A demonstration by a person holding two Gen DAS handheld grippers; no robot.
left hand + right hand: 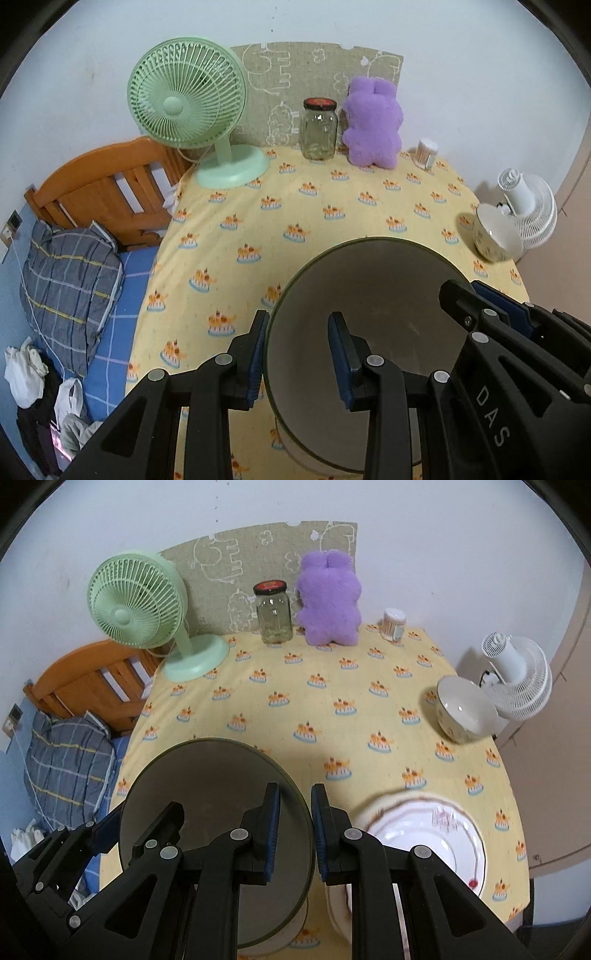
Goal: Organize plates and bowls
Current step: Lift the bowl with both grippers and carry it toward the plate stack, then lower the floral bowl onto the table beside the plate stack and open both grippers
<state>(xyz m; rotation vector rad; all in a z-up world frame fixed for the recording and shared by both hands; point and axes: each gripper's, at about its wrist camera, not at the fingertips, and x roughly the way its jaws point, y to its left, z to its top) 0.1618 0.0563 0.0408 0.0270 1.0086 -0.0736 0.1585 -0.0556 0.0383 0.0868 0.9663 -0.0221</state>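
A dark plate (369, 325) is held above the yellow tablecloth (314, 206), its rim pinched at 9 o'clock by the left gripper (299, 354) and at 3 o'clock by the right gripper (295, 834). A white plate (424, 845) lies at 4 o'clock, a bowl (465, 709) at 2 o'clock

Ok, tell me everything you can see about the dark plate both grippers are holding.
The dark plate is round, grey-brown with a thin olive rim, matte and unpatterned, probably ceramic. It is tilted, lifted above the yellow tablecloth, its face toward the cameras. The left gripper is shut on its left rim and the right gripper on its right rim, blue pads on either side of the edge. The patterned white plate lies on the cloth to its right. Something pale shows beneath its lower edge; I cannot tell what.
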